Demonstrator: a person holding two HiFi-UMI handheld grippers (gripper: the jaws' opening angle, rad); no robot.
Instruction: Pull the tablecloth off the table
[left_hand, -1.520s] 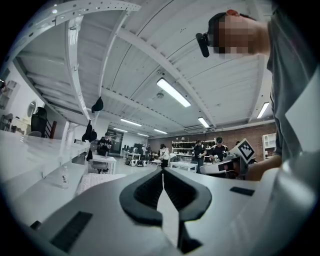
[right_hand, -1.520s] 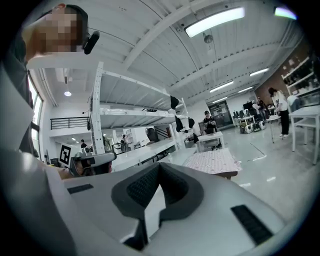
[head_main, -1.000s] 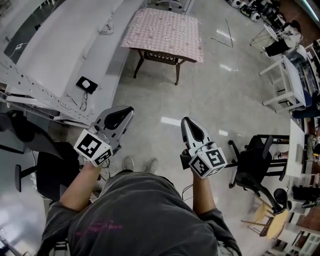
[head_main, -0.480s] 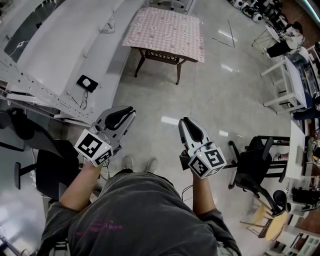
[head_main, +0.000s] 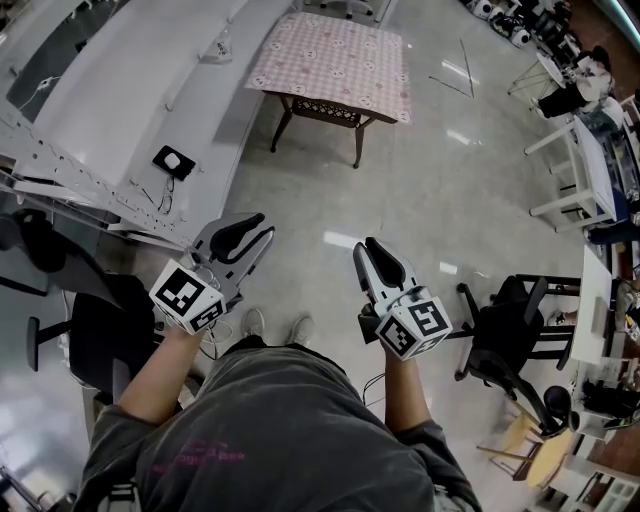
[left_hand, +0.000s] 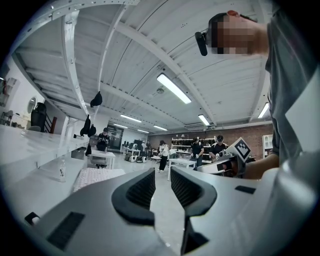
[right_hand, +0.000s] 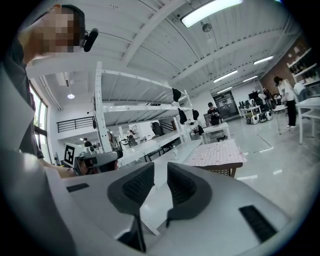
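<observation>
The pink patterned tablecloth (head_main: 330, 55) covers a small dark-legged table (head_main: 279, 127) far ahead across the floor, well out of reach of both grippers. It also shows as a small patch in the left gripper view as the tablecloth (left_hand: 97, 176), and in the right gripper view as the tablecloth (right_hand: 220, 151). My left gripper (head_main: 250, 226) is held at waist height, pointing forward, open by a narrow gap (left_hand: 162, 172) and holding nothing. My right gripper (head_main: 369, 251) is level beside it, likewise open by a narrow gap (right_hand: 160, 167) and empty.
A long white workbench (head_main: 130, 90) runs along the left, carrying a black device (head_main: 172, 162) and a bottle (head_main: 222, 45). A black office chair (head_main: 500, 330) stands at my right and another (head_main: 90, 340) at my left. White tables (head_main: 580, 170) line the right. People stand in the far background (left_hand: 200, 150).
Both grippers' jaws were closed together earlier and now stand slightly apart. The view has crept a little toward the table; the grippers stay at waist height.
</observation>
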